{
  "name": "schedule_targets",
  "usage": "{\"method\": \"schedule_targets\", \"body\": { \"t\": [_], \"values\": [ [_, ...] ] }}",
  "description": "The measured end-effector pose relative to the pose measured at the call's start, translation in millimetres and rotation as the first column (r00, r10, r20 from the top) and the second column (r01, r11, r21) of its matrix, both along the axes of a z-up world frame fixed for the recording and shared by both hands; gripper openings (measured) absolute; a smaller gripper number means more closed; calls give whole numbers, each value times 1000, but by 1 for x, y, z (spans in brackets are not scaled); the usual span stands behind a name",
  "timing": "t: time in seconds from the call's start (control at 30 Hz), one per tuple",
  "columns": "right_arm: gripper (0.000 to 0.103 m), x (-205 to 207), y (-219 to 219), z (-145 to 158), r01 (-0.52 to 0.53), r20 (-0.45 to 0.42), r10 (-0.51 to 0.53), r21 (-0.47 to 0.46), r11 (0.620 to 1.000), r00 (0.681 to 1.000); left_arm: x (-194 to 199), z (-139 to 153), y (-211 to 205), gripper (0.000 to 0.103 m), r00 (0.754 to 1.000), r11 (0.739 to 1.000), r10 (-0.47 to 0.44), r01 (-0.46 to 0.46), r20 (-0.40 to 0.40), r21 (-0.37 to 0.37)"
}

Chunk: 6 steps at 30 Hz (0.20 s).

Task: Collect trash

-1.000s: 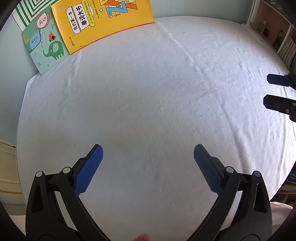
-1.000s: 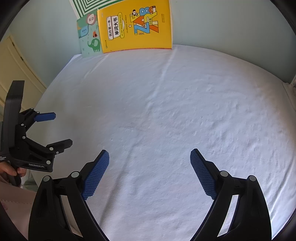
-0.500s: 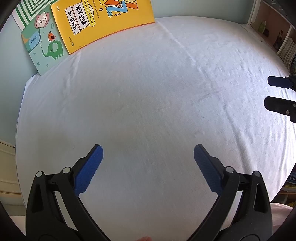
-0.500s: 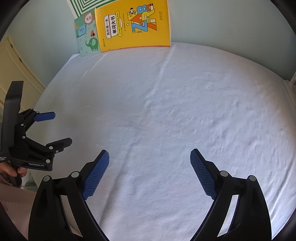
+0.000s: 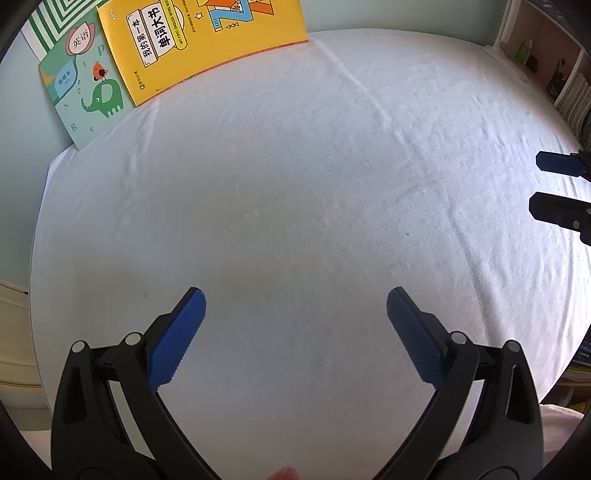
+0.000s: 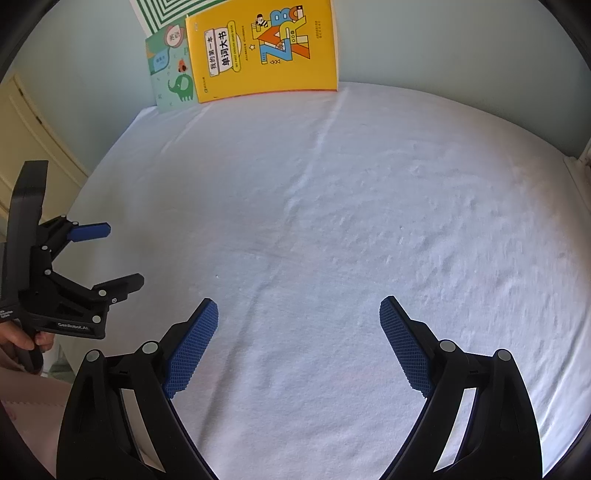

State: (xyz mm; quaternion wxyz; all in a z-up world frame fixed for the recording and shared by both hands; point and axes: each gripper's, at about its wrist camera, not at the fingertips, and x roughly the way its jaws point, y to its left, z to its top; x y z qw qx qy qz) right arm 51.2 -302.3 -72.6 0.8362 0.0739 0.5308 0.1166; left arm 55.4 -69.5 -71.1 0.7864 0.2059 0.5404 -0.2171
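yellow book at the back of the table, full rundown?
The yellow book is a thin softcover with a glossy-looking cover: black Chinese title, "MY FIRST ENGLISH WORD BOOK", and orange-and-blue letter art. It stands closed, leaning back on the pale wall, bottom edge on the white cloth. It overlaps a green elephant book to its left. Its top is cropped.

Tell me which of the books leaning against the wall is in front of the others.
The large yellow word book. Its whole cover shows, and it overlaps the green elephant book, which in turn covers the green-and-white striped one behind.
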Motion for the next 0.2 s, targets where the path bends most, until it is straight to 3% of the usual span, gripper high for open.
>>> {"method": "schedule_targets", "body": {
  "t": [0.2],
  "values": [
    [89, 0, -1, 0, -1, 0, 1, 1, 1000, 1000, 1, 2, 0, 96, 1000, 1000, 0, 0, 7, -5]
  ]
}}
